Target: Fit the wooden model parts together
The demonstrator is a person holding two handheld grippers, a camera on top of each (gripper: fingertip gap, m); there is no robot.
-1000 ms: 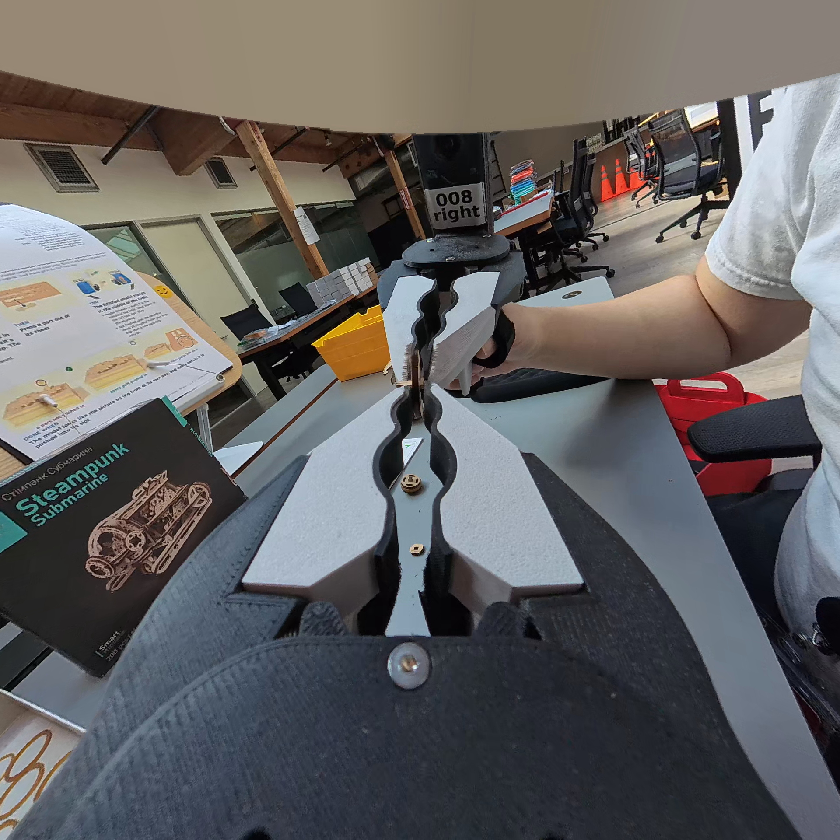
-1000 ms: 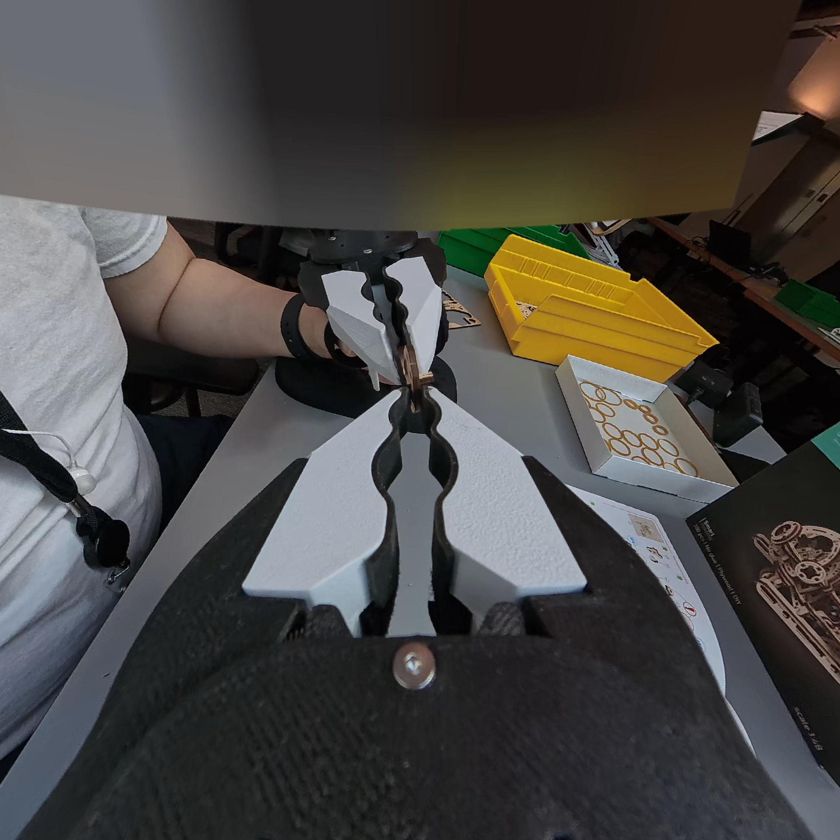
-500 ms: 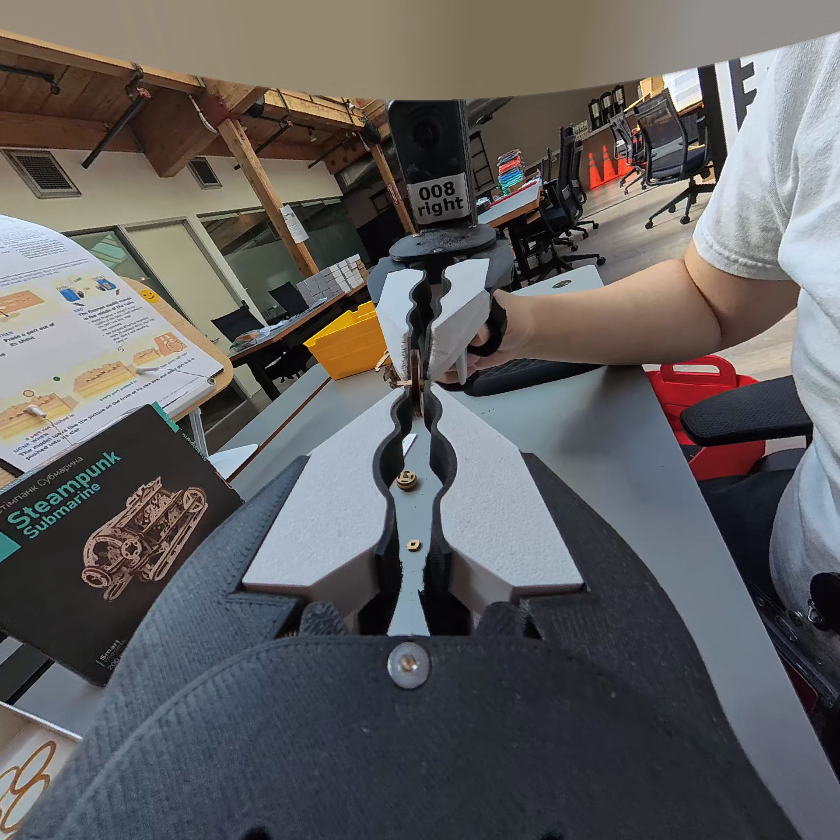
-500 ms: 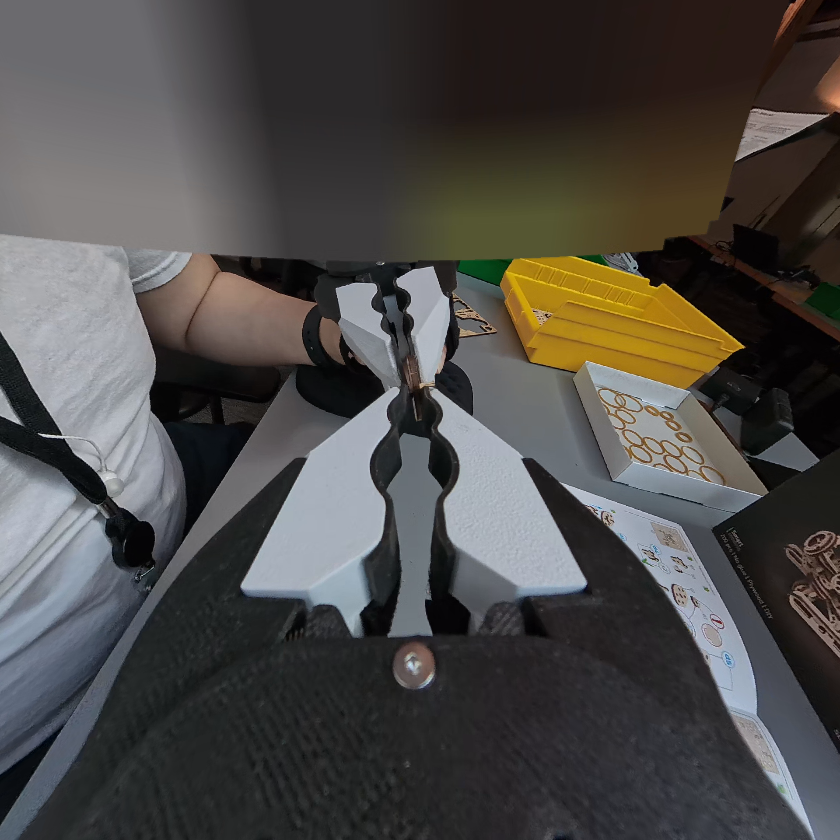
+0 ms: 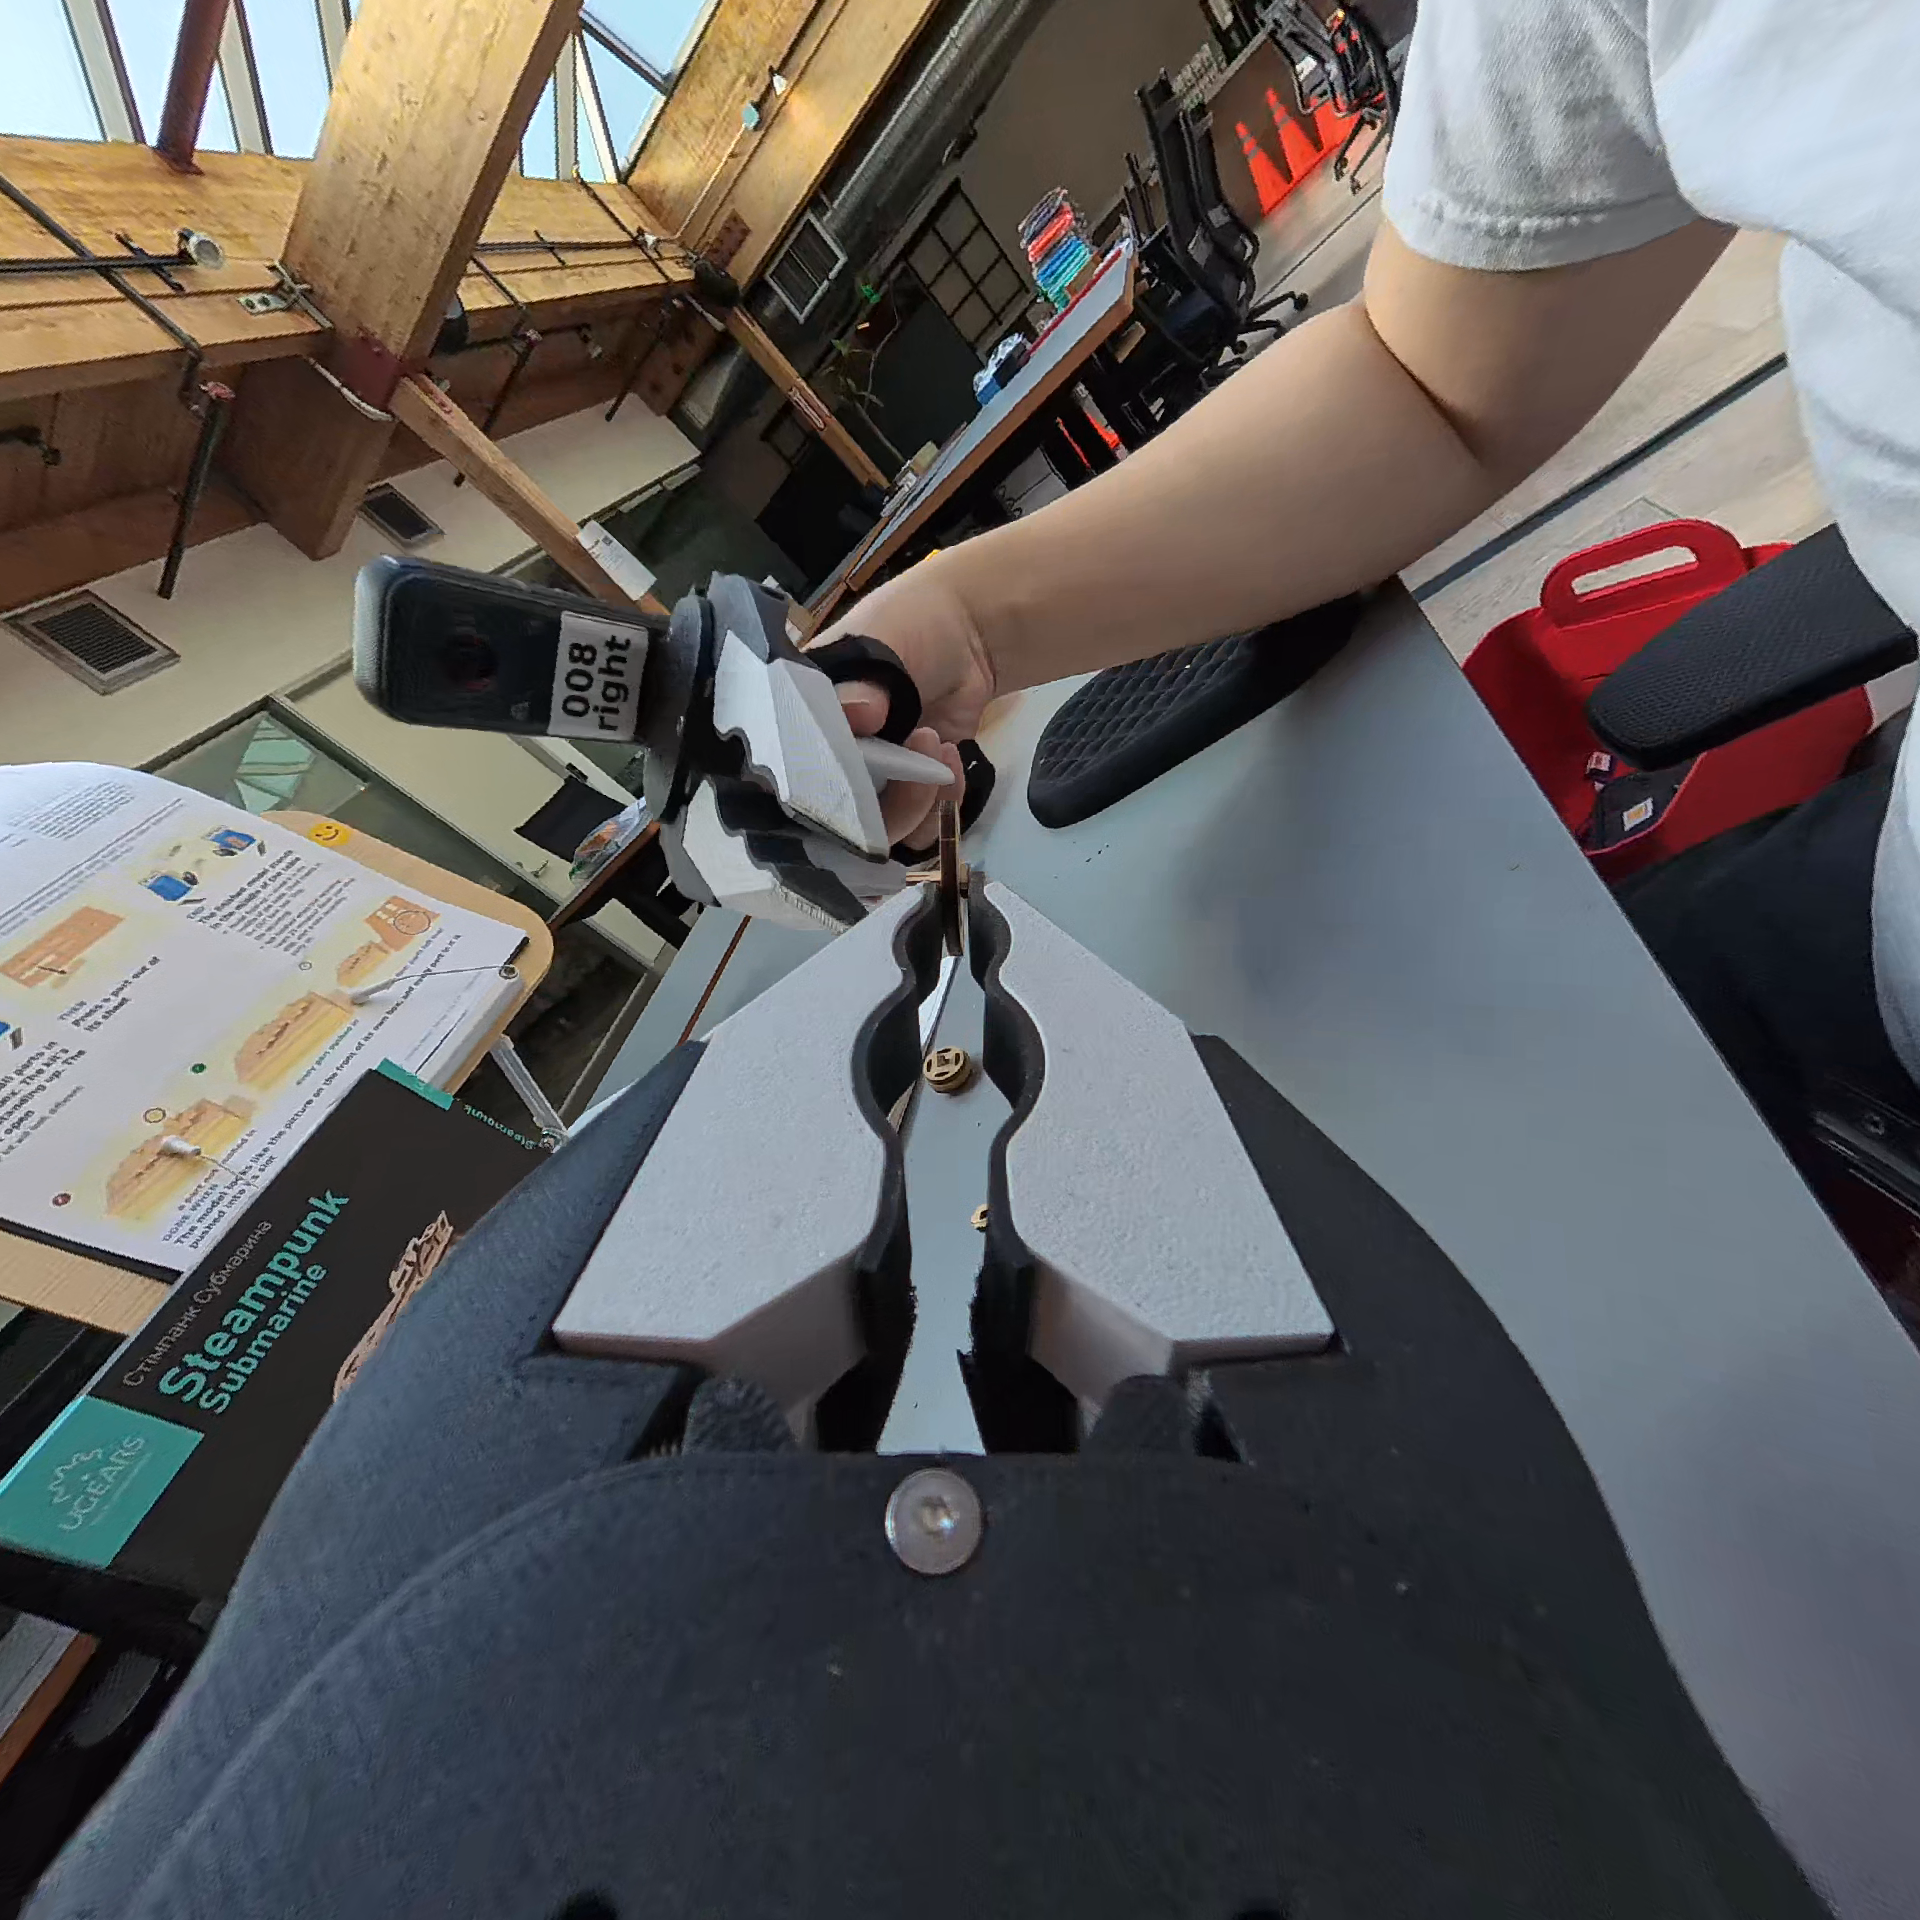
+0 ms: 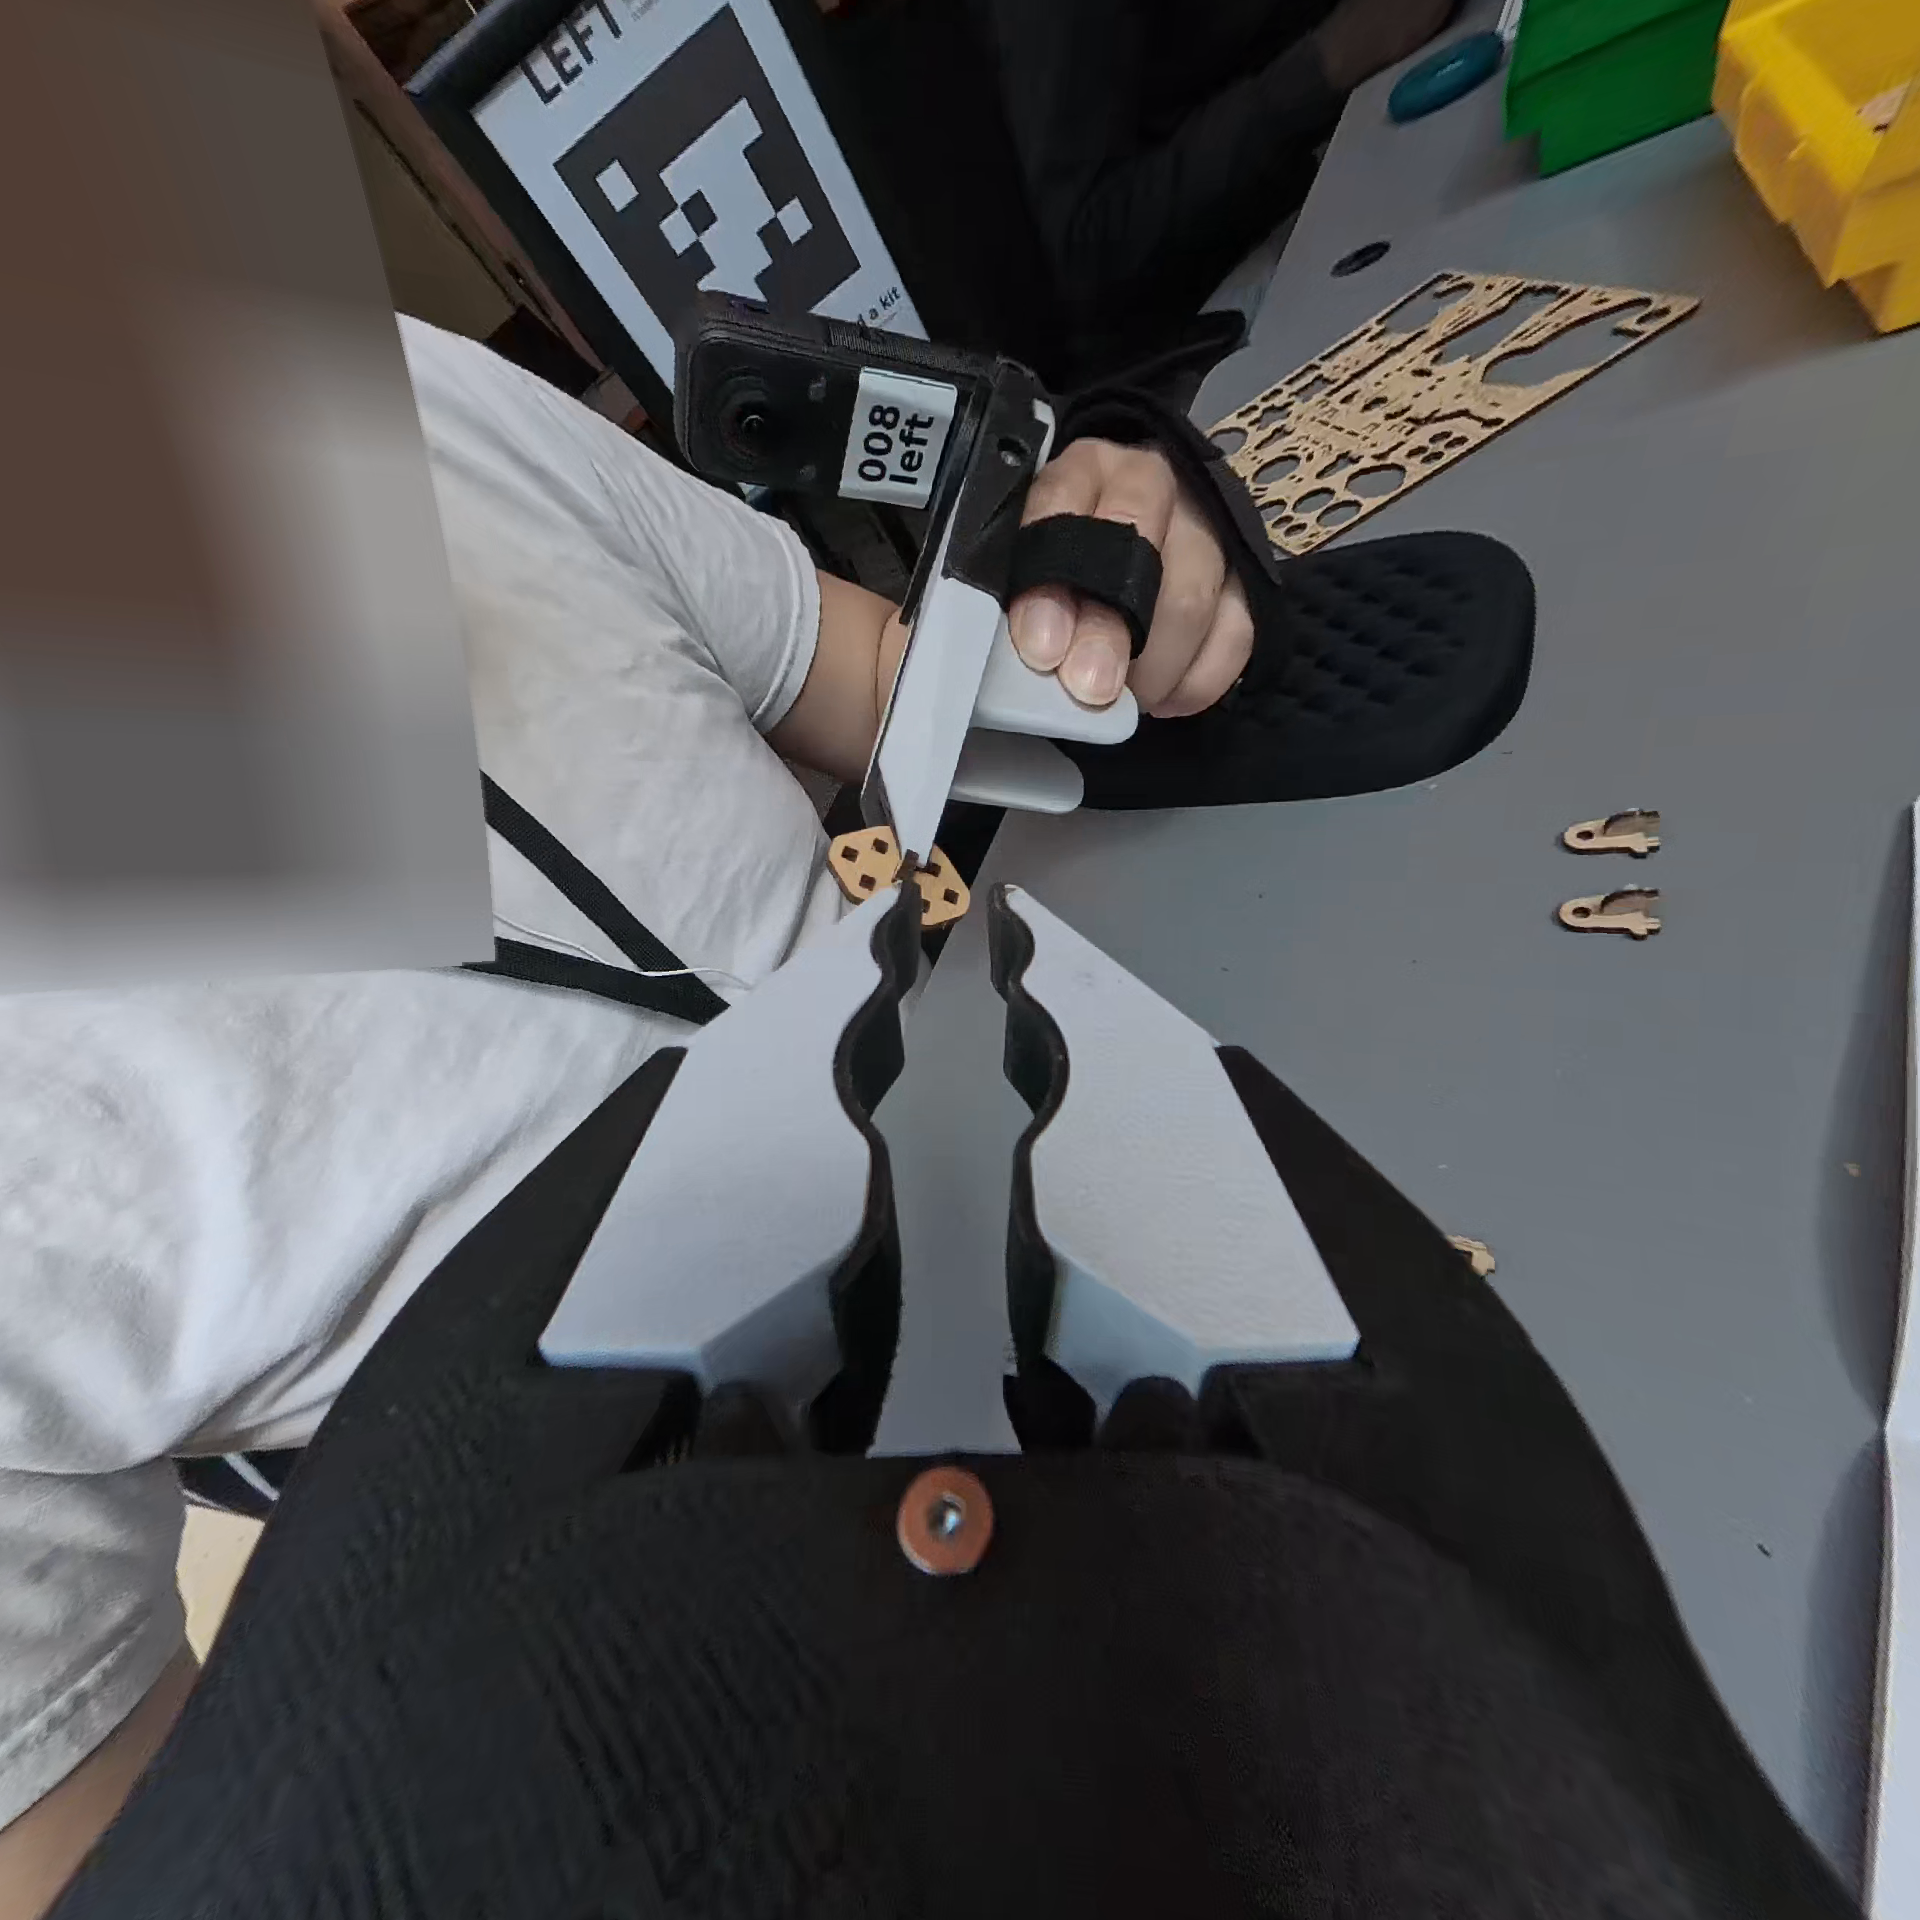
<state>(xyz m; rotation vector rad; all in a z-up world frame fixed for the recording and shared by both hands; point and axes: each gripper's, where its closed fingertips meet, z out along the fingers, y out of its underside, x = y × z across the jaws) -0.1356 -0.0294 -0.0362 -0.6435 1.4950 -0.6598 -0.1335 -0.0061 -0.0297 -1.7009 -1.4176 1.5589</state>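
- Spreading beneath both tools, the grey tabletop point(image 6: 1455, 1039) carries a perforated tan wooden parts sheet point(image 6: 1455, 395) beyond the left gripper and two small loose wooden hook-shaped pieces point(image 6: 1612, 873) off to the right gripper's right.
- Left gripper point(image 5: 951, 914) — fingers pinched together on the thin tan wooden disc pair point(image 5: 951, 883), held edge-on at its tips.
- Right gripper point(image 6: 951, 914) — fingers parted; the disc pair point(image 6: 902, 878) sits just beyond its left fingertip point(image 6: 899, 935), contact unclear.

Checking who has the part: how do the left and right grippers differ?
The left gripper is shut; the right gripper is open. The left gripper clamps the wooden part; the right gripper holds nothing, its tips just beside that part. Both have white fingers.
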